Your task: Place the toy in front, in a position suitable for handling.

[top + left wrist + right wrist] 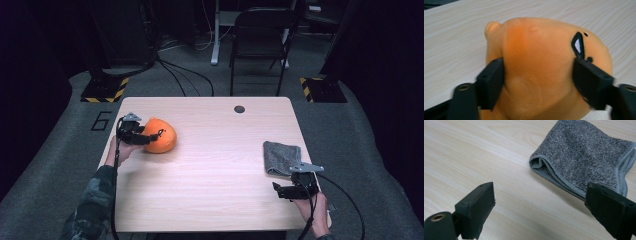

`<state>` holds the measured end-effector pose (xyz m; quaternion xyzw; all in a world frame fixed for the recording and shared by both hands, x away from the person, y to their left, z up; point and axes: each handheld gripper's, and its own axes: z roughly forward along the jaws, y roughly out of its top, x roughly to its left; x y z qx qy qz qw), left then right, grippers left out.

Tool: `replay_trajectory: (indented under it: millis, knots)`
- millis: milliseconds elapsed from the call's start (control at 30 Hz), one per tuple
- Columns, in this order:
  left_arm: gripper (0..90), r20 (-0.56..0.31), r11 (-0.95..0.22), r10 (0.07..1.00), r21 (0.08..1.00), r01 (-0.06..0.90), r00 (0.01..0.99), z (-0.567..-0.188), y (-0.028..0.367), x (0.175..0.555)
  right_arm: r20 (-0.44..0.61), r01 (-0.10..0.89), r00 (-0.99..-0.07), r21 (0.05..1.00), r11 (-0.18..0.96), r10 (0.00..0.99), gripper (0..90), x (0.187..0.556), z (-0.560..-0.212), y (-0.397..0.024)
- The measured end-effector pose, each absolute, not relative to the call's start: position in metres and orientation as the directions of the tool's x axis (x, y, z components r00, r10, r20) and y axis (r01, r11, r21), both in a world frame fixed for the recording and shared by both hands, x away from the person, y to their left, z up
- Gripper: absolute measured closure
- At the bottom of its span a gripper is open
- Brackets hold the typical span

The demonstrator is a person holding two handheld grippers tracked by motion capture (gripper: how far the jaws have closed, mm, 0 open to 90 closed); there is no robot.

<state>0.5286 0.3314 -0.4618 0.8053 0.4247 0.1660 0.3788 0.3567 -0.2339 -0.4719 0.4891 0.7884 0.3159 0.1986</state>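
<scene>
— What is the toy [161, 135] like, and where is it?

— It is a soft orange plush, rounded, with a small nub at one end and a black-and-white stitched eye [578, 45] on its side; it lies on the table [210, 165] near the left edge, well apart from the grey cloth [281, 157] at the right.

— And your left gripper [152, 136]?

— My left hand [122, 149] comes in from the table's left edge and holds it about level, pointing at the toy; my jaws stand one on each flank, and the pads press into the plush, which dents at the left pad; so I am pinching the toy.

— The right gripper [280, 190]?

— My right hand [311, 206] rests at the near right corner; its jaws are spread with bare table between them, the folded cloth just beyond.
</scene>
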Motion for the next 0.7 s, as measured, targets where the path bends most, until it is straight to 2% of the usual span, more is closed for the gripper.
replay_trajectory:
  millis: [33,67,100,300,467,700]
  knots:
    - [39.4,-0.054,-0.352,0.810,0.751,0.558,0.584,-0.462,0.331,0.529,-0.004,0.646,-0.443,0.692,0.322,0.897,8.8,0.357,-0.472,-0.234]
    - [39.4,-0.043,-0.359,0.814,0.746,0.560,0.579,-0.462,0.329,0.528,-0.005,0.646,-0.447,0.690,0.326,0.894,8.9,0.357,-0.473,-0.234]
    - [50.2,-0.042,-0.369,0.809,0.740,0.562,0.586,-0.463,0.327,0.527,-0.006,0.646,-0.450,0.689,0.330,0.893,8.9,0.358,-0.475,-0.234]
    - [66.4,-0.029,-0.368,0.815,0.745,0.556,0.578,-0.464,0.326,0.526,-0.010,0.637,-0.446,0.699,0.325,0.895,9.1,0.356,-0.470,-0.235]
    - [71.7,-0.050,-0.329,0.811,0.785,0.526,0.583,-0.464,0.331,0.517,-0.014,0.631,-0.451,0.702,0.330,0.893,9.3,0.356,-0.469,-0.237]
    - [72.6,-0.068,-0.274,0.822,0.823,0.497,0.566,-0.448,0.337,0.503,-0.015,0.632,-0.447,0.703,0.327,0.895,9.4,0.356,-0.469,-0.237]
